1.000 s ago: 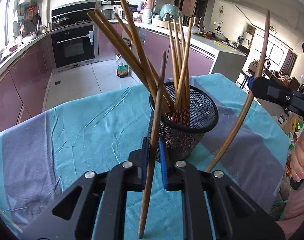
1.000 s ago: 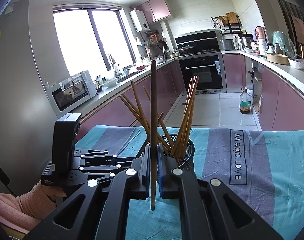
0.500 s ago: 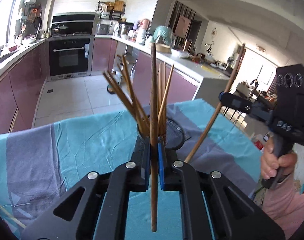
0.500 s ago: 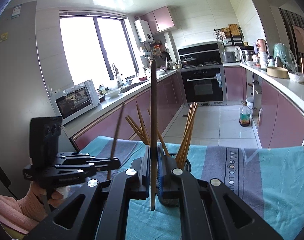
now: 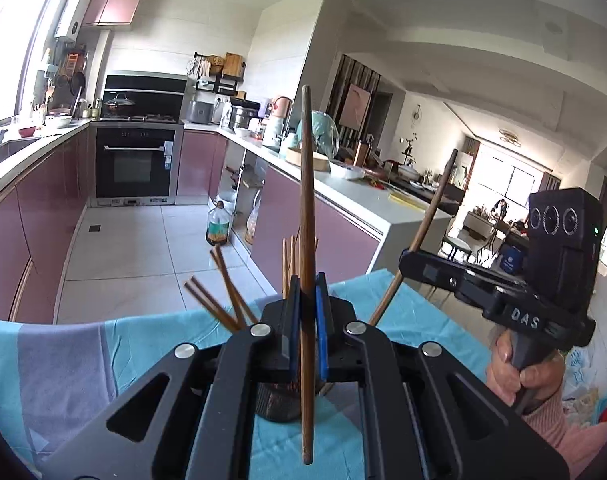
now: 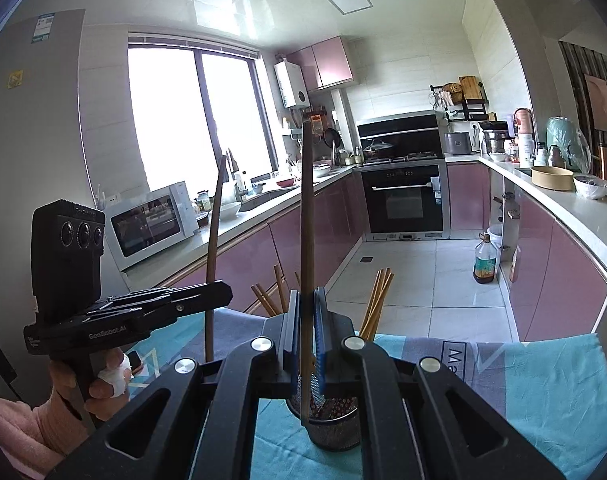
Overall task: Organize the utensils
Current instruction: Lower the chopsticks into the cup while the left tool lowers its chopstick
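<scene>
Both pairs of jaws are pinched tight on a single dark wooden chopstick each; the left gripper clamps its chopstick a little below mid-length, so the stick stands near upright with a long upper part above the blue pads and a shorter tail hanging beneath; the right gripper holds its own chopstick the same way, its lower tip just over the black mesh holder. That holder stands on the blue and grey tablecloth, already bristling with paler chopsticks that lean out at angles.

These sticks look light, stiff and smooth — easy to carry, but thin enough to pivot between flat pads if knocked against the rim or the sticks already inside. A grip nearer the middle seems best for balance; taken too close to an end, the long free part would likely swing. Breakage seems unlikely; slipping or twisting is the likelier trouble, so a firm, square pinch across the shaft suits. Dropping each stick tip-first into a gap between the leaning ones — not onto them — should let it settle without scattering the bundle.
</scene>
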### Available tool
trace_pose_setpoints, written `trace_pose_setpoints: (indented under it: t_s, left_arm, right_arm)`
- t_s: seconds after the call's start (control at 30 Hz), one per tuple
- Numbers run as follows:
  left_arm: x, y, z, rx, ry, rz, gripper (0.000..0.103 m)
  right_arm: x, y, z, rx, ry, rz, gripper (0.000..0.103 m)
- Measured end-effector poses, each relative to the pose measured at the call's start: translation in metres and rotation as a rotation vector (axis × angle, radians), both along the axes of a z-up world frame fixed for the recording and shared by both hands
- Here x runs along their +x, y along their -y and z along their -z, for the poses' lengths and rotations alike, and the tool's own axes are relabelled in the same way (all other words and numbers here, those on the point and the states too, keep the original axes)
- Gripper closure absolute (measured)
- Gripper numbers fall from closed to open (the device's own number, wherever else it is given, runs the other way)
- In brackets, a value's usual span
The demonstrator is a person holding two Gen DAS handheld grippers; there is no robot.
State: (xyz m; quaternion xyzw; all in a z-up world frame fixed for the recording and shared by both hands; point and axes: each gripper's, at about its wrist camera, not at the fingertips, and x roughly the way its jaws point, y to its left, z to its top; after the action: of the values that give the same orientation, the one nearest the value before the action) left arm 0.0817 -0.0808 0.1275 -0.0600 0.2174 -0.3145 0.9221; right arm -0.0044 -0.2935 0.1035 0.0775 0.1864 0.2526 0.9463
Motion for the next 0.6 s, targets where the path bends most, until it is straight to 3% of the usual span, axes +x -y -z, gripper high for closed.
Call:
trace_pose_setpoints:
  t_s: [0.3,0.6]
  left_arm:
    - [0.026,0.031,-0.004,-0.014,0.045,-0.085,0.096]
    - [0.044,0.053,0.019,0.015,0.034,-0.134,0.095]
  right_arm:
    - [0.015,0.0,0.002,-0.023,0.009,0.031,0.098]
    - [0.036,-0.009,0.024,-0.05,-0.066,0.023,0.098]
